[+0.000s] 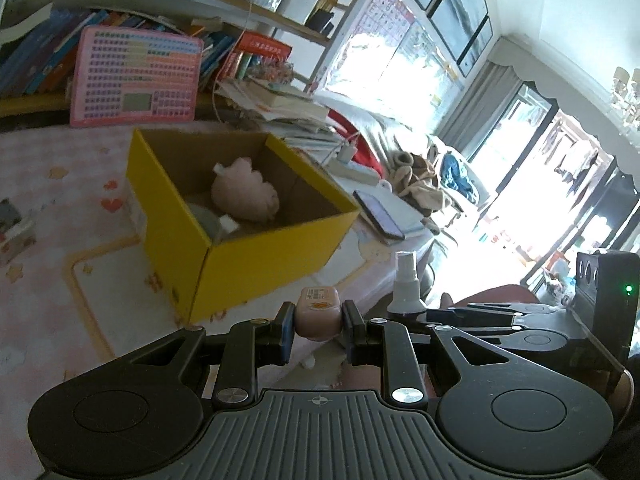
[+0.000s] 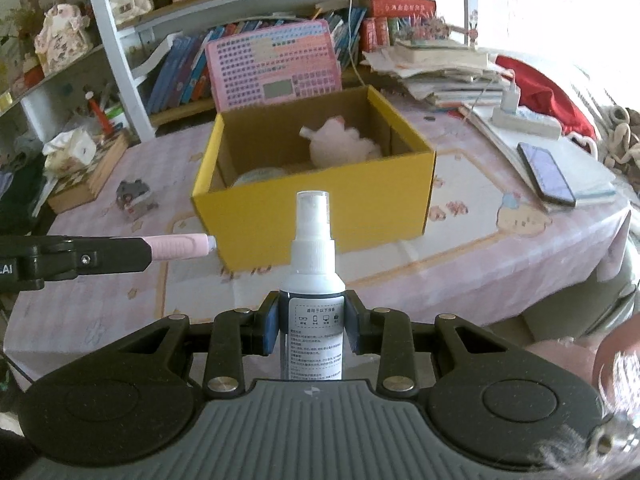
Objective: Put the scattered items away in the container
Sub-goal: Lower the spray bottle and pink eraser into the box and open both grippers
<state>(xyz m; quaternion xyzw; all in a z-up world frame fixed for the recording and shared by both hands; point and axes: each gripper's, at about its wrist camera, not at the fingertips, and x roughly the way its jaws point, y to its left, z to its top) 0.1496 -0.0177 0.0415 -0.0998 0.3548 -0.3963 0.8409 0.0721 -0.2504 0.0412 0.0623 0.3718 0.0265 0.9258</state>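
Hard to tell much about the stuff already in the yellow cardboard box (image 2: 320, 216): a pale pink plush thing (image 2: 340, 142) sits toward the far right corner, and something greyish-white (image 2: 260, 176) is mostly hidden behind the near wall, so no idea what that is.

The left gripper (image 1: 318, 320) is clamped on a small pink item (image 1: 318, 312). From its own camera it looks like a stubby tube end with an orange sticker and a barcode, too blurry to read. From the right side it shows as a long pink tube (image 2: 180, 246) poking out toward the box's near left corner, its back end swallowed by the fingers.

The right gripper (image 2: 312, 328) is squeezed shut on a spray bottle (image 2: 312, 280), held upright just in front of the box's near wall. White pump, clear cap, dark body. The label has little icons (glasses, phone, screen) and small print in Chinese that I can't make out; the bottle's bottom is cut off behind the gripper body.

Both items are in the air on the near side of the box, not in it.

Elsewhere on the pink tablecloth (image 2: 480, 256): a phone (image 2: 546, 178) on a notebook to the right, a pink chart board (image 2: 276, 68) leaning behind the box, a small grey toy (image 2: 132, 196) on the left that I can't identify. Book spines on the shelf are unreadable.
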